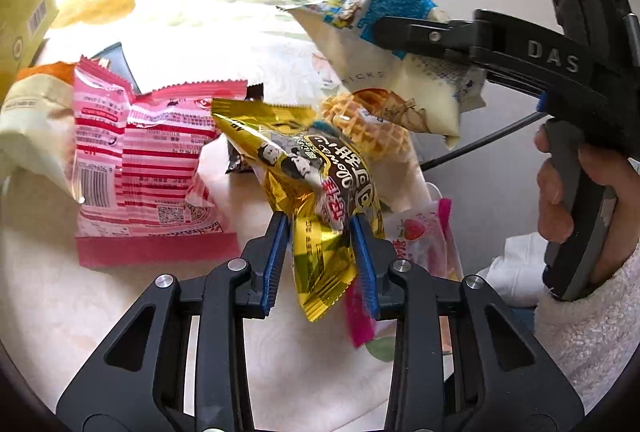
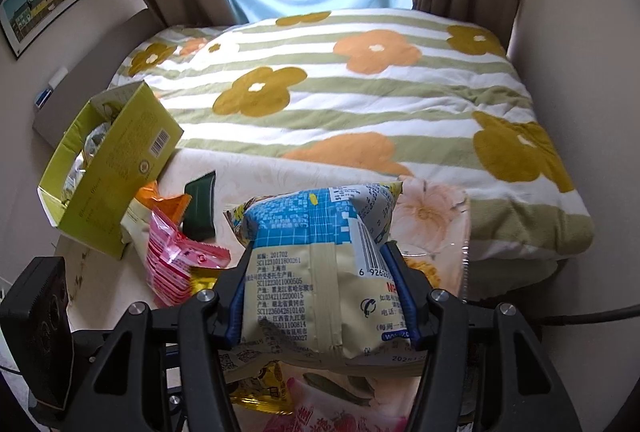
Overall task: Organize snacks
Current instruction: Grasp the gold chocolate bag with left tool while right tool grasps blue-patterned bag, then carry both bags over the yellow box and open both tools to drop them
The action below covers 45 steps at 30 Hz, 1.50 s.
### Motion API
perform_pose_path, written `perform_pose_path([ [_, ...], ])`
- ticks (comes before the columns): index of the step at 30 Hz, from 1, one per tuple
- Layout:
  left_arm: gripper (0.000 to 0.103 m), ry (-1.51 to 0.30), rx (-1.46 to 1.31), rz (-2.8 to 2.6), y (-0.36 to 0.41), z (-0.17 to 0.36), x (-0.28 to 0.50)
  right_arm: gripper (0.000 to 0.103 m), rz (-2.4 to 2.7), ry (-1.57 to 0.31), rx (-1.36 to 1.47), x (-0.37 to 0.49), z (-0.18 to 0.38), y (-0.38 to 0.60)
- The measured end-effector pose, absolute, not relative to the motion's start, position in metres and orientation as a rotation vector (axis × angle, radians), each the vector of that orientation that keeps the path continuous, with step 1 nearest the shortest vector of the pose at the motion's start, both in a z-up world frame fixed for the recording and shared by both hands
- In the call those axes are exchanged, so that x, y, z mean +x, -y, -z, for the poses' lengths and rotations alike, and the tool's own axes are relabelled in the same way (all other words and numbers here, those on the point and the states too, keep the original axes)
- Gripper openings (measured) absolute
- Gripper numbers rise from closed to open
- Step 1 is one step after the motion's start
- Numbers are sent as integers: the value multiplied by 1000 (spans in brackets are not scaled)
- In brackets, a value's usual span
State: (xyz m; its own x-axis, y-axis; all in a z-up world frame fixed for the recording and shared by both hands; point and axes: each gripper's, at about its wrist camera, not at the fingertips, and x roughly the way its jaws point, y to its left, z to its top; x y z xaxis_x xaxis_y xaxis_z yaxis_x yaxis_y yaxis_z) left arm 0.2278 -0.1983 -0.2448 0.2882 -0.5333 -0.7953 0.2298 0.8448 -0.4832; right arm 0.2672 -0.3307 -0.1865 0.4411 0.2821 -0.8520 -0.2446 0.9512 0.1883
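Left gripper (image 1: pixel 320 260) is clamped on the gold snack packet (image 1: pixel 316 192), held above the table (image 1: pixel 60 312). Right gripper (image 2: pixel 324 296) is clenched on the blue-and-cream snack bag (image 2: pixel 320 272), lifted clear. Waffle pack (image 1: pixel 368 124) is partly hidden behind both. Green box (image 2: pixel 116 168) contents are hard to make out.

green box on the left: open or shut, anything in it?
Open. The green box lies tilted with its top uncovered, and pale wrapped packets show inside. How full it is, cannot tell.
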Motion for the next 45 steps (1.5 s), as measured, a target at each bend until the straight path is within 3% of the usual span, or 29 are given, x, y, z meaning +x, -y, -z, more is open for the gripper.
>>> perform_pose_path([
  [21,27,-1003,-341,513,158,189,208,55,-288,-920,69,232,121,330],
  [36,27,-731,-378,304,53,81,198,55,-465,-761,33,239,50,261],
  [45,27,-700,-405,128,-44,60,210,55,-615,-735,8,263,35,172],
])
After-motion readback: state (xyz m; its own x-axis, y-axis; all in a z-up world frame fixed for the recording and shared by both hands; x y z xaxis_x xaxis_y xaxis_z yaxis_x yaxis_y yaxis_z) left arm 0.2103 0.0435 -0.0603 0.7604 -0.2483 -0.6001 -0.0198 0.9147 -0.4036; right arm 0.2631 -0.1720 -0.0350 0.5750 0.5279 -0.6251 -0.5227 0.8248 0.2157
